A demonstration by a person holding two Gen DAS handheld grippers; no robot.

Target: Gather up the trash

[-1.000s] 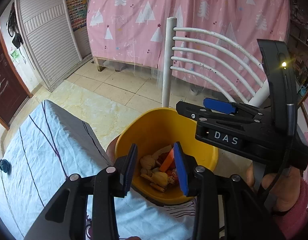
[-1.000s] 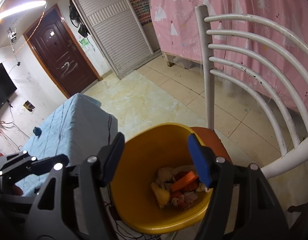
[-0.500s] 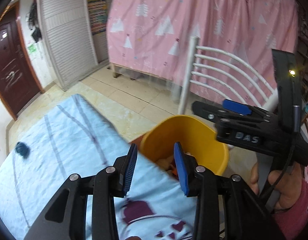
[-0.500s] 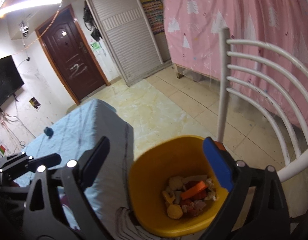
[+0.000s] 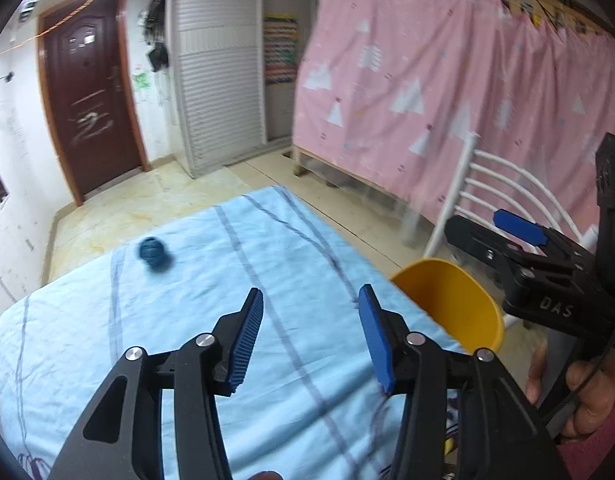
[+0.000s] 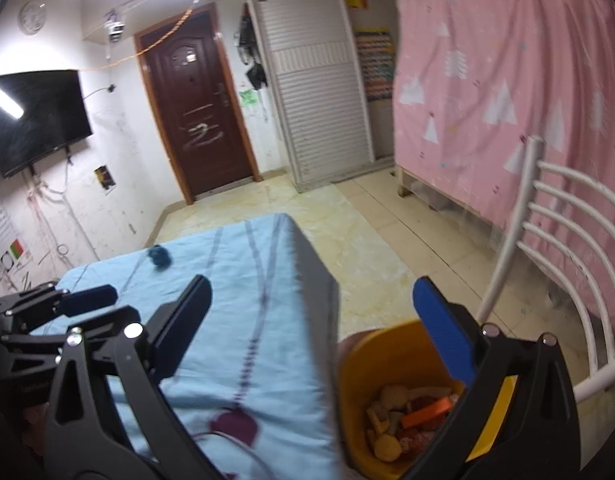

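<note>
A small dark blue crumpled ball (image 5: 153, 254) (image 6: 159, 258) lies on the light blue striped tablecloth (image 5: 187, 340) (image 6: 235, 280), well beyond both grippers. My left gripper (image 5: 310, 292) hovers over the cloth; its jaws are opening, with nothing between them. My right gripper (image 6: 311, 282) hangs above the table's right edge, its jaws opening wide and empty. The yellow bucket (image 5: 447, 292) (image 6: 387, 356) stands beside the table at the right. Mixed scraps (image 6: 411, 404) with an orange piece lie at its bottom. A hand (image 5: 587, 384) holds the right gripper.
A white slatted chair (image 5: 507, 184) (image 6: 555, 240) stands behind the bucket. A pink curtain (image 5: 447, 80) hangs at the right. Farther back are tiled floor (image 6: 347, 240), a brown door (image 6: 195, 120) and a wall TV (image 6: 35, 120).
Both views swung left and up from the bucket onto the table. Both grippers opened wider, the right one far more. The blue ball came towards the middle of the view.
</note>
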